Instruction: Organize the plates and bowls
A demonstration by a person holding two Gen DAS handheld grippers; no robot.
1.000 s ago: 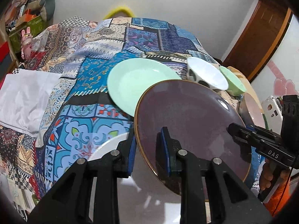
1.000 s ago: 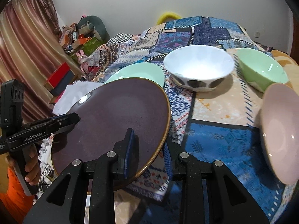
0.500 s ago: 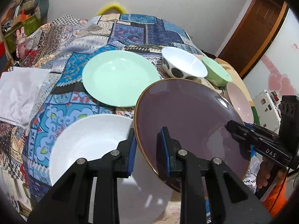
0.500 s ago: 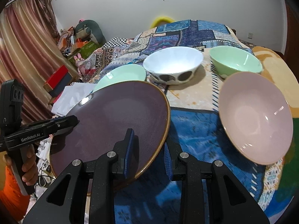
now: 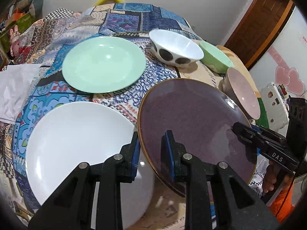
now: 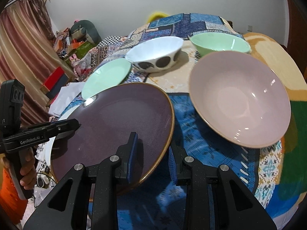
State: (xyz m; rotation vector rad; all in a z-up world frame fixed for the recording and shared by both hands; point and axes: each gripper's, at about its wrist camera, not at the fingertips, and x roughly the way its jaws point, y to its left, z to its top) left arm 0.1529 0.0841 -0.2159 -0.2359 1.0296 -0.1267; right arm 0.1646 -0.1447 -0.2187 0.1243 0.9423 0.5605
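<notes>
Both grippers have carried the purple plate (image 5: pixel 191 122) onward over the patchwork cloth (image 5: pixel 126 19): a second ago the white plate (image 5: pixel 76 141) was a sliver behind the left fingers, and now nearly its whole face shows at 8 o'clock in the left wrist view.

Left gripper (image 5: pixel 151 151): jaws narrow, blue pads clamped on the purple plate's near-left rim, one pad on top and one beneath. Right gripper (image 6: pixel 151 151): same narrow grip on the plate's opposite rim; in the left wrist view it reaches in from 4 o'clock, held by a hand (image 5: pixel 276 178).

Purple plate: held between the two grippers, tilted. Its left edge overlaps the white plate's right edge in the left wrist view; whether they touch I cannot tell.

Left wrist view, other items on the cloth:
- mint plate (image 5: pixel 103 65) at 11 o'clock, flat.
- white bowl with dark spots (image 5: pixel 175 48) at 1 o'clock, upright.
- green bowl (image 5: pixel 216 57) just beside it, further right.
- pink bowl (image 5: pixel 243 92) at 2 o'clock, just beyond the purple plate's far rim.

Right wrist view: pink bowl at 2 o'clock, just beside the purple plate.
</notes>
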